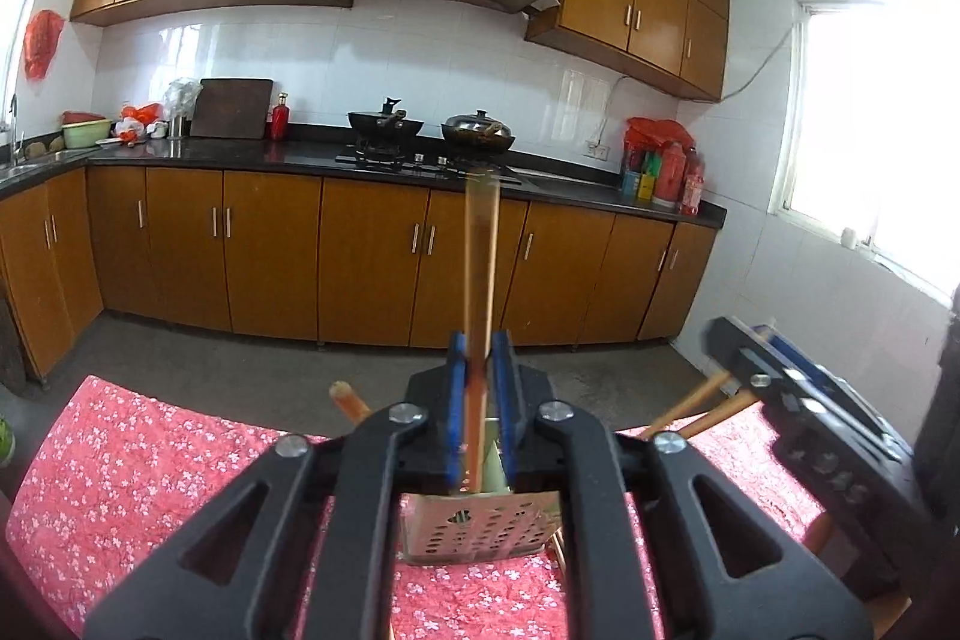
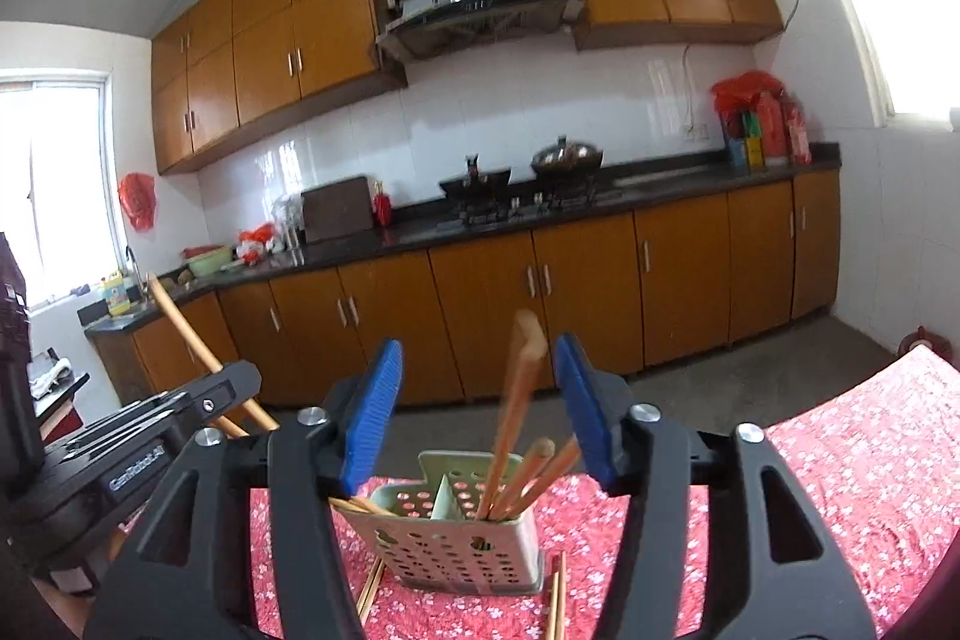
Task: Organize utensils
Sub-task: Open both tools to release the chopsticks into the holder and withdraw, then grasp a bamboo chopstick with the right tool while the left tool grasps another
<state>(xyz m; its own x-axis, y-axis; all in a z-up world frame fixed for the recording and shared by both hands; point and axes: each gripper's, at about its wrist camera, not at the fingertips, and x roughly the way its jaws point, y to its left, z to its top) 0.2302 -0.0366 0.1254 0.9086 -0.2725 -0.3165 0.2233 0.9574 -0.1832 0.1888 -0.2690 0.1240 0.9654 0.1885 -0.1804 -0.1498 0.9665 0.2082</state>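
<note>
A pair of wooden chopsticks (image 1: 480, 280) is pinched upright between the blue pads of the left hand-held gripper (image 1: 480, 370), directly above the perforated metal holder (image 1: 474, 532) standing on the floral-cloth desk (image 1: 150, 460). The insertion step appears to be in hand; lowering the tips into a compartment is judged next. The right hand-held gripper (image 2: 480, 400) is spread, empty. Several chopsticks (image 2: 516, 460) already stand in the holder's right compartment; others lie loose beside its base.

A table has a red cloth (image 2: 840, 466) with little flowers. A metal holder (image 2: 450, 550) with holes stands on it. Loose chopsticks (image 2: 555, 604) lie beside it.
</note>
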